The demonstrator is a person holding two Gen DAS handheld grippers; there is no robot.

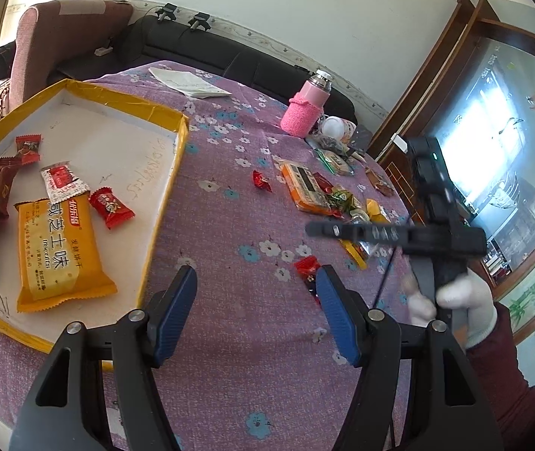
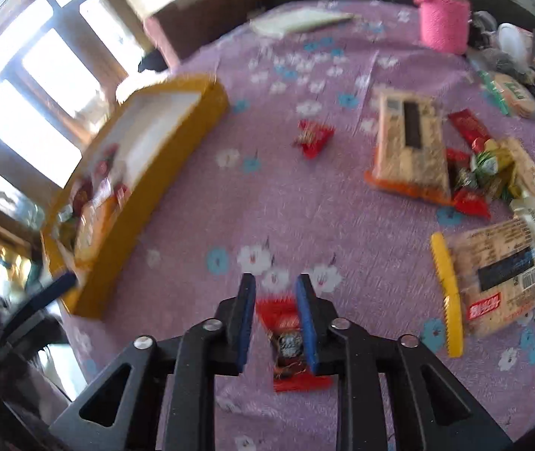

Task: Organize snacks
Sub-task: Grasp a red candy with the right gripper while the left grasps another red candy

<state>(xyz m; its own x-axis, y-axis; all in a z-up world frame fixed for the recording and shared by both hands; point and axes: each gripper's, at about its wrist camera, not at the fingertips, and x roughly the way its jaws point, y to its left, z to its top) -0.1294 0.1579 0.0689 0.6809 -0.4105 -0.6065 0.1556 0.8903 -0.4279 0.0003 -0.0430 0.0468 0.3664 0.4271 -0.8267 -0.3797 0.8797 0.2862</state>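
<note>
Purple floral cloth (image 1: 230, 225) covers the table. Left wrist view: a shallow box with yellow rim (image 1: 177, 150) sits at the left, holding an orange biscuit pack (image 1: 57, 251), red candies (image 1: 111, 206) and other packets. Its right rim borders a bare strip of cloth. The left gripper (image 1: 256, 282) hovers over that strip, fingers wide apart and holding nothing. A small red snack packet (image 1: 307, 267) lies just beside the right-hand fingertip. A pink bottle (image 1: 305, 109) stands near the far table edge. The right gripper, blurred, crosses the right side, held in a white-gloved hand (image 1: 459, 300).

Right wrist view: the right gripper (image 2: 275, 282) has fingers narrowed on either side of the red snack packet (image 2: 290, 342), which lies on the cloth; contact cannot be confirmed. The box wall (image 2: 147, 195) stands well apart to the left, with open cloth between. Loose snack packs (image 2: 410, 150) cluster at the right.
</note>
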